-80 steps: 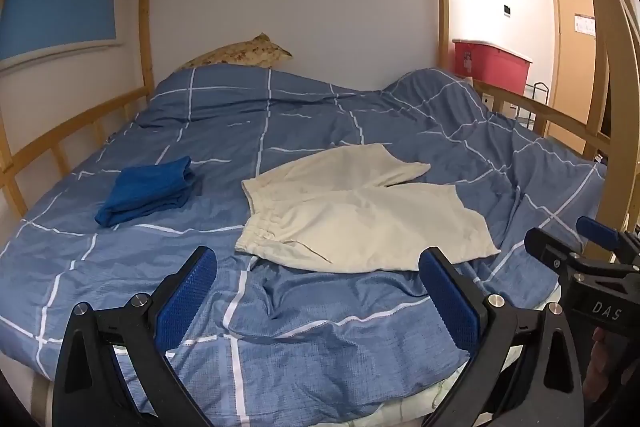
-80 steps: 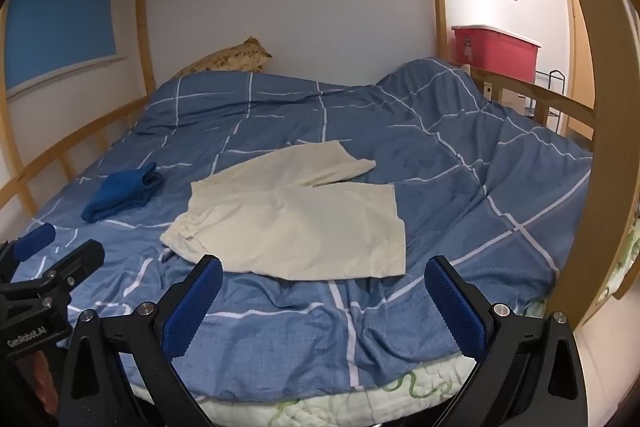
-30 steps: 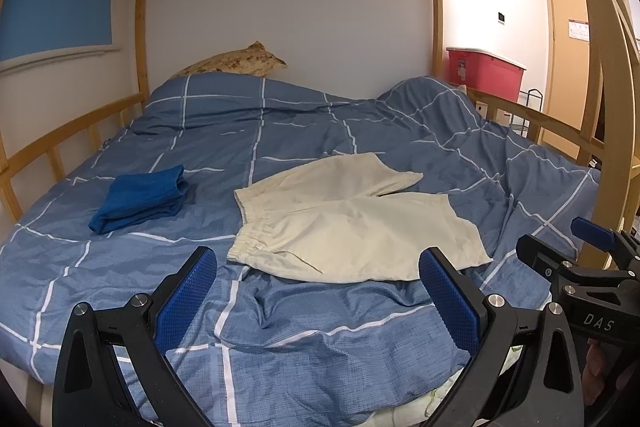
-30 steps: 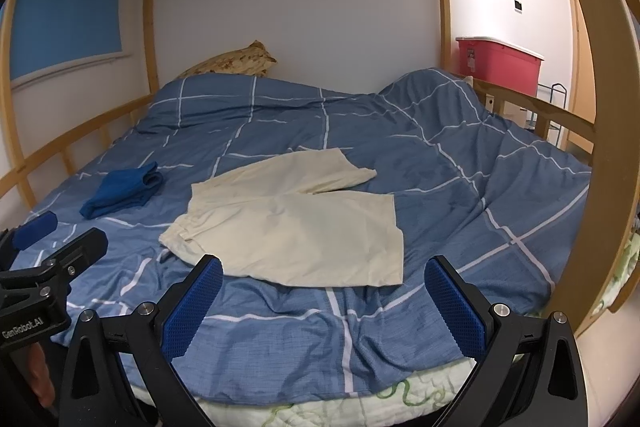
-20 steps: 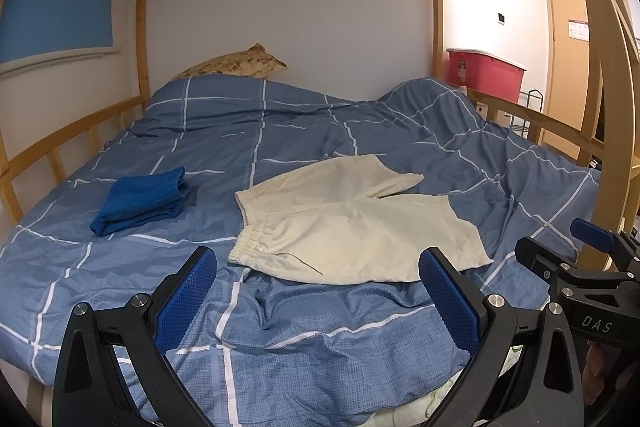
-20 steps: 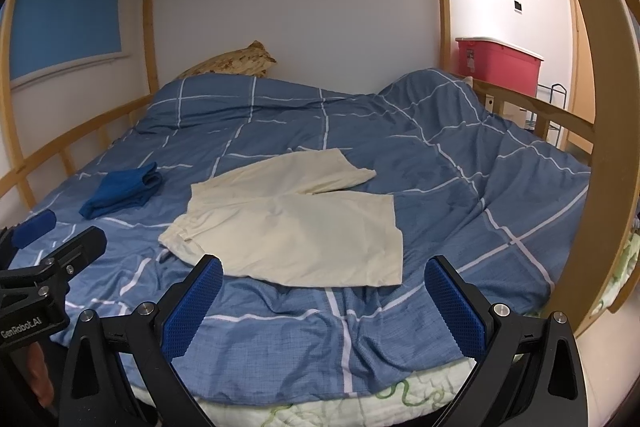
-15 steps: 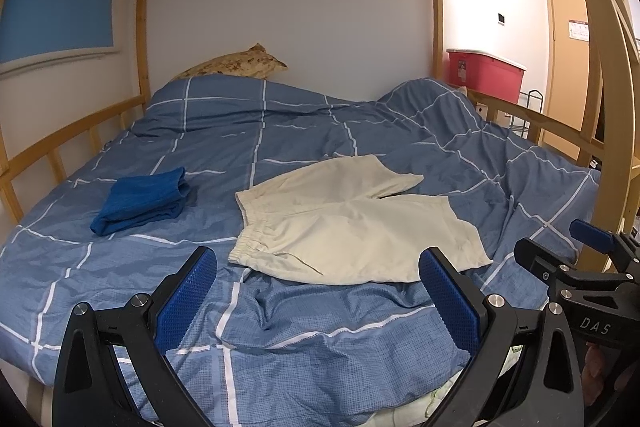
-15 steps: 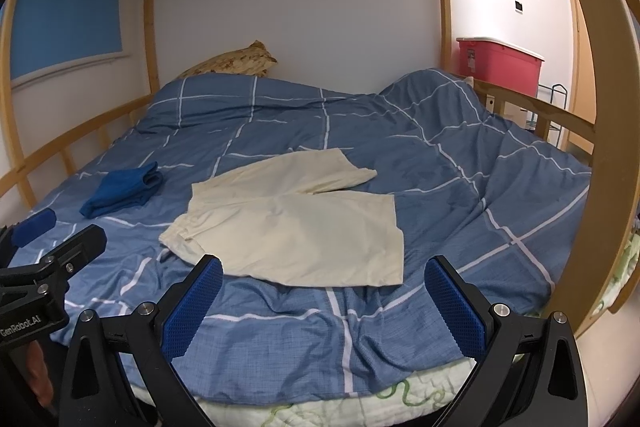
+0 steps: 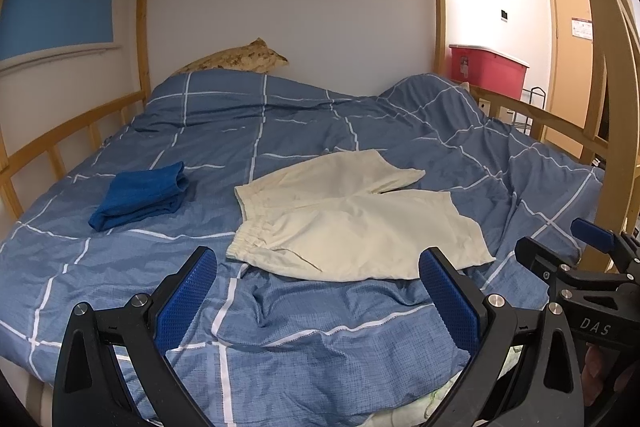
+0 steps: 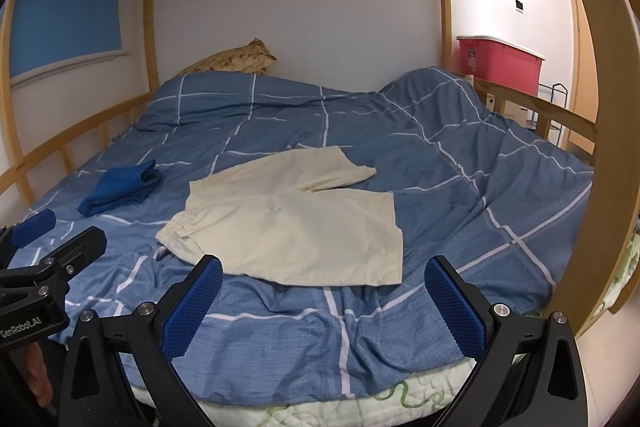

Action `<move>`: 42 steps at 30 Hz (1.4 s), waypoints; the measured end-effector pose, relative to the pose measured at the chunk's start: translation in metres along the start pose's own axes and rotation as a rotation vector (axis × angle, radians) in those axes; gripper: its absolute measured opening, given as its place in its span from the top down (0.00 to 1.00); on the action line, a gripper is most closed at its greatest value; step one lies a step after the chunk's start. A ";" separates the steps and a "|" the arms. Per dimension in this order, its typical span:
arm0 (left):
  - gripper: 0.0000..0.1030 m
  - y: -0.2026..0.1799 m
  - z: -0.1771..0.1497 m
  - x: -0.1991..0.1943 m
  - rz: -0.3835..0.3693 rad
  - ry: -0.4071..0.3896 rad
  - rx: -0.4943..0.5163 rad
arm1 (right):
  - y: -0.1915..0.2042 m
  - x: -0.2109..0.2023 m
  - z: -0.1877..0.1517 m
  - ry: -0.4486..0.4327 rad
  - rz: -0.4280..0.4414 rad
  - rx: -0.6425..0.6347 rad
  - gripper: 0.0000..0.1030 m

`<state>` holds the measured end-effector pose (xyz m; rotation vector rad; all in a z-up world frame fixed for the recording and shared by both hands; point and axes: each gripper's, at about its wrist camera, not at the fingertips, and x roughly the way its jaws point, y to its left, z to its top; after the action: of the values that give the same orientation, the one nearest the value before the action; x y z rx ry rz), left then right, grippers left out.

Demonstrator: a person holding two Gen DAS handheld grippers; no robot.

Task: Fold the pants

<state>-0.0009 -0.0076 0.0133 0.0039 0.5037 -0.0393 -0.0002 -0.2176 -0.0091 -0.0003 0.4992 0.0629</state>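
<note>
Left wrist view: cream pants [image 9: 352, 223] are laid flat on the bed [image 9: 280, 339]; both hand-held grippers, left [image 9: 316, 303] and right [image 10: 324, 311], are held spread, empty.

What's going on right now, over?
Both hand-held grippers open, left and right, short of the bed. Shorts flat on duvet, unfolded. Folded blue cloth lies apart, nothing blocking.

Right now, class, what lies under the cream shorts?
The shorts lie flat on the blue checked duvet. Whatever lies beneath them besides the duvet is covered. At the bed's edge, a pale quilt peeks out under the duvet.
</note>
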 end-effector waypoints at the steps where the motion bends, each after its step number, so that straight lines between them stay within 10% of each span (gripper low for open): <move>1: 0.00 -0.002 0.001 0.003 0.000 0.002 -0.002 | -0.001 0.001 0.000 -0.001 0.001 -0.004 0.01; 22: 0.00 -0.066 0.079 0.168 -0.107 0.076 0.067 | -0.074 0.162 0.083 0.096 0.058 -0.135 0.03; 42: 0.01 -0.115 0.067 0.306 -0.165 0.274 0.100 | -0.125 0.307 0.064 0.352 0.193 -0.016 0.46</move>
<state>0.2947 -0.1343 -0.0754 0.0659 0.7748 -0.2278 0.3065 -0.3226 -0.1014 0.0218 0.8501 0.2586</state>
